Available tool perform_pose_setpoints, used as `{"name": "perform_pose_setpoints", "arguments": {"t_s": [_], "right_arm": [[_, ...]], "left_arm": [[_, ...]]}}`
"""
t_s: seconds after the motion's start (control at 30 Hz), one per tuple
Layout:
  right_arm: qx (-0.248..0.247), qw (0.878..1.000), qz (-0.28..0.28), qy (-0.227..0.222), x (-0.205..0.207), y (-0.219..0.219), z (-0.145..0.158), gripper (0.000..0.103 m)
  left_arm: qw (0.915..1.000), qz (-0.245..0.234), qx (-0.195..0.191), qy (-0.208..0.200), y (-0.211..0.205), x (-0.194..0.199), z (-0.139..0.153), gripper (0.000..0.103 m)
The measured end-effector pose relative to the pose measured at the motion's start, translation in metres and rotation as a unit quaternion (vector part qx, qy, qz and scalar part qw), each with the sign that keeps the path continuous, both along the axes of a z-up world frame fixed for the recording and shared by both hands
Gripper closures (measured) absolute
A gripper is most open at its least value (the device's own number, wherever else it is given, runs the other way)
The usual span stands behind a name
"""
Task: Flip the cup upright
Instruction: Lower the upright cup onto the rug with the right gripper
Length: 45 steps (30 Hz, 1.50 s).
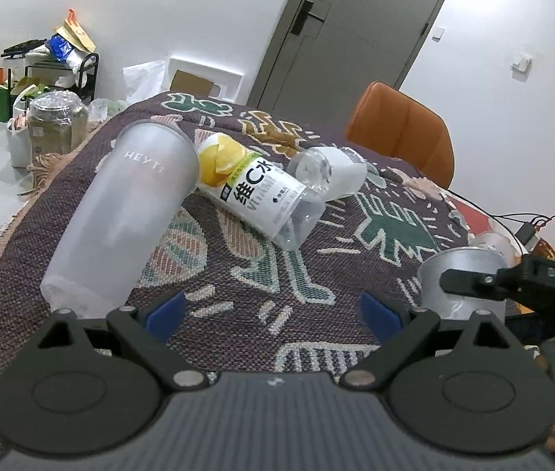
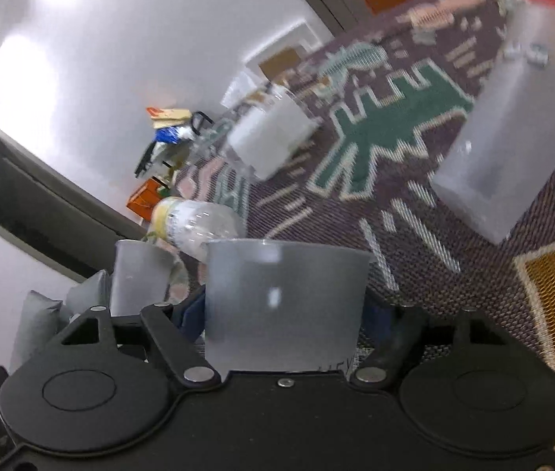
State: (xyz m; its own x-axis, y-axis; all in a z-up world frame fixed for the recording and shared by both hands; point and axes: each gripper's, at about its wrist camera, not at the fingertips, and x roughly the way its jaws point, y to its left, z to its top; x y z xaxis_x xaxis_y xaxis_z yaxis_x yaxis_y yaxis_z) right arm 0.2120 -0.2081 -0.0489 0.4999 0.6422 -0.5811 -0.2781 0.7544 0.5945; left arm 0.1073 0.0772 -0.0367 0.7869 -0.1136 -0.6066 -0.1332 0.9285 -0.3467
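My right gripper (image 2: 283, 310) is shut on a frosted plastic cup (image 2: 283, 306), held between its blue pads above the patterned cloth; the view is rolled and blurred. The same cup (image 1: 462, 278) shows at the right of the left wrist view, with the right gripper's black finger (image 1: 469, 280) across it. My left gripper (image 1: 273, 310) is open and empty, low over the cloth. A tall frosted HEYTEA cup (image 1: 120, 216) lies tilted just left of its left pad (image 1: 167, 308).
A lemon vitamin-water bottle (image 1: 253, 188) and a clear bottle with a white label (image 1: 332, 172) lie on the cloth (image 1: 238, 274). Another frosted cup (image 2: 513, 133) stands at the right. An orange chair (image 1: 399, 129) is behind; cables (image 1: 528, 227) are at the right edge.
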Motion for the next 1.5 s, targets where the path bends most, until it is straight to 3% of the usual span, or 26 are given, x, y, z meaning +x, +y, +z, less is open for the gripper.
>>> {"name": "perform_pose_setpoints", "arguments": {"t_s": [0.2, 0.4, 0.83, 1.1, 1.3, 1.37, 1.5], "right_arm": [[-0.022, 0.997, 0.001, -0.071, -0.028, -0.002, 0.028, 0.029], [-0.053, 0.987, 0.0, -0.151, -0.052, 0.004, 0.055, 0.029], [-0.174, 0.94, -0.011, -0.293, -0.076, 0.04, 0.07, 0.029], [-0.2, 0.93, 0.019, -0.307, -0.088, 0.054, 0.064, 0.026], [-0.199, 0.932, 0.035, -0.3, -0.098, 0.054, 0.066, 0.01], [-0.196, 0.933, 0.042, -0.299, -0.103, 0.054, 0.066, 0.0], [-0.193, 0.937, 0.057, -0.284, -0.11, 0.053, 0.063, 0.0]], "left_arm": [[0.9998, -0.003, 0.004, -0.019, -0.006, -0.012, 0.009, 0.008], [0.9997, 0.004, -0.002, -0.025, -0.007, -0.021, 0.014, 0.008], [0.9984, 0.035, -0.022, -0.038, 0.01, -0.04, 0.015, 0.008], [0.9981, 0.04, -0.026, -0.038, 0.014, -0.042, 0.014, 0.008], [0.998, 0.038, -0.031, -0.04, 0.012, -0.044, 0.014, 0.008], [0.998, 0.036, -0.03, -0.041, 0.011, -0.046, 0.015, 0.008], [0.9982, 0.029, -0.027, -0.044, 0.008, -0.05, 0.019, 0.008]]}}
